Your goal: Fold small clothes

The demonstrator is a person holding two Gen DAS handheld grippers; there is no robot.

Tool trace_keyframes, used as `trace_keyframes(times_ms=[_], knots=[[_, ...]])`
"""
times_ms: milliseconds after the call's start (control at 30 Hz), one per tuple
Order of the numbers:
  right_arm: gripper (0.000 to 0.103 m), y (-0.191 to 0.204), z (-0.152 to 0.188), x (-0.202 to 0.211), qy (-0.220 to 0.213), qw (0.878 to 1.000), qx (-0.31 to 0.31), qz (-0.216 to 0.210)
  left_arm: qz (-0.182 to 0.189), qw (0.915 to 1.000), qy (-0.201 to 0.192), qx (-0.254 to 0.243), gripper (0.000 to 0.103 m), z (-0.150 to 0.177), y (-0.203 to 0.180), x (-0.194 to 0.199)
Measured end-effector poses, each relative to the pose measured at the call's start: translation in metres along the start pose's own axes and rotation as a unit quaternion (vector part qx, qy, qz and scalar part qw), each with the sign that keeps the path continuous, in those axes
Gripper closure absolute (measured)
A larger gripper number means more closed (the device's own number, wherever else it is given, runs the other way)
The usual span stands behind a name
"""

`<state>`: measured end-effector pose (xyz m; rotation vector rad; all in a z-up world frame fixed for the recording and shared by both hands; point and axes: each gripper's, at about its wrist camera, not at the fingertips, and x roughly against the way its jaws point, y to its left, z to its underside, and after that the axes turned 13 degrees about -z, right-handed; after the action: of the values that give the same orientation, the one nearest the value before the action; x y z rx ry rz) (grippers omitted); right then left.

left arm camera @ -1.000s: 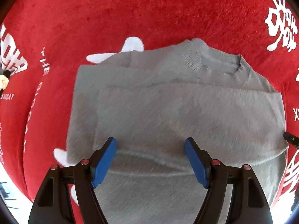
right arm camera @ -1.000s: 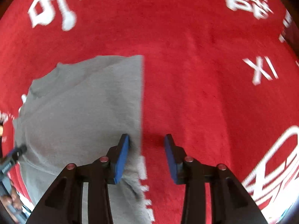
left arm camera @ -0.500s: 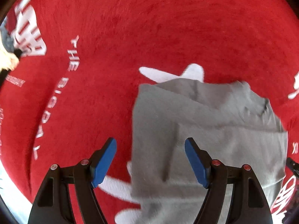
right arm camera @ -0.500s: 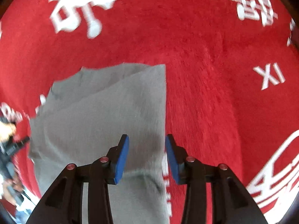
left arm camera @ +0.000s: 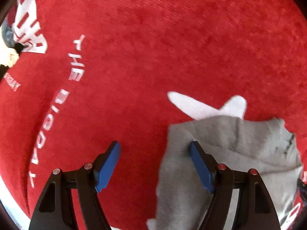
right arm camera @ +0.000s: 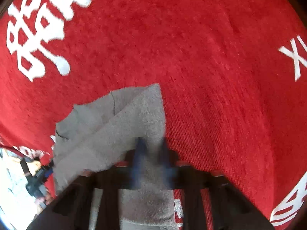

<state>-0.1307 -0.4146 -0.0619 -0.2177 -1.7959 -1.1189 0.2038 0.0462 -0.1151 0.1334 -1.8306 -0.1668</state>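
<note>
Sweater point(left arm camera: 239, 143), grey and fuzzy, lying partly folded on a red carpet point(left arm camera: 153, 48) printed with white lettering; seen low and right in the left wrist view, low and centre-left in the right wrist view point(right arm camera: 122, 126). Left gripper point(left arm camera: 155, 164) hovering with blue-padded fingers point(left arm camera: 107, 164) spread wide, gripping nothing; left pad over bare red pile, right pad over the sweater's left edge, contact with the fabric impossible to tell. Right gripper point(right arm camera: 151, 157) badly blurred, blue pads drawn close together with a ridge of grey knit rising between them along the sweater's right edge, apparently pinching that fold. Folded layer showing as a diagonal band running up from the right gripper toward a squared upper corner, a thinner layer peeking out behind it on the left. White star-like mark point(left arm camera: 207, 105) on the carpet just beyond the sweater's far edge, partly covered by it. White "THE" text point(left arm camera: 76, 61) well off to the left. Large white characters point(right arm camera: 38, 28) on the carpet far from the sweater in the right wrist view.
</note>
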Motion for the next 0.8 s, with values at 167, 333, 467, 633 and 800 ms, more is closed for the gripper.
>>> trace_keyframes(times_ms=[167, 333, 467, 633, 800], knots=[[0.09, 0.003, -0.002, -0.004, -0.008, 0.999, 0.016, 0.028, -0.023, 0.9997, -0.004, 0.002, 0.027, -0.004, 0.014, -0.001], [0.088, 0.003, -0.001, 0.009, -0.019, 0.999, 0.012, 0.042, -0.035, 0.9993, -0.006, -0.014, 0.027, -0.002, 0.039, 0.009], [0.088, 0.008, 0.007, 0.026, -0.017, 0.998, 0.035, 0.054, 0.005, 0.9982, -0.009, -0.058, 0.027, 0.024, 0.036, 0.037], [0.088, 0.023, 0.033, 0.033, 0.001, 0.998, 0.058, 0.04, 0.033, 0.9923, -0.005, -0.119, 0.027, 0.078, 0.007, 0.07], [0.081, 0.047, 0.072, 0.025, 0.027, 0.996, 0.083, 0.032, 0.051, 0.9875, 0.026, -0.147, 0.027, 0.135, -0.035, 0.093]])
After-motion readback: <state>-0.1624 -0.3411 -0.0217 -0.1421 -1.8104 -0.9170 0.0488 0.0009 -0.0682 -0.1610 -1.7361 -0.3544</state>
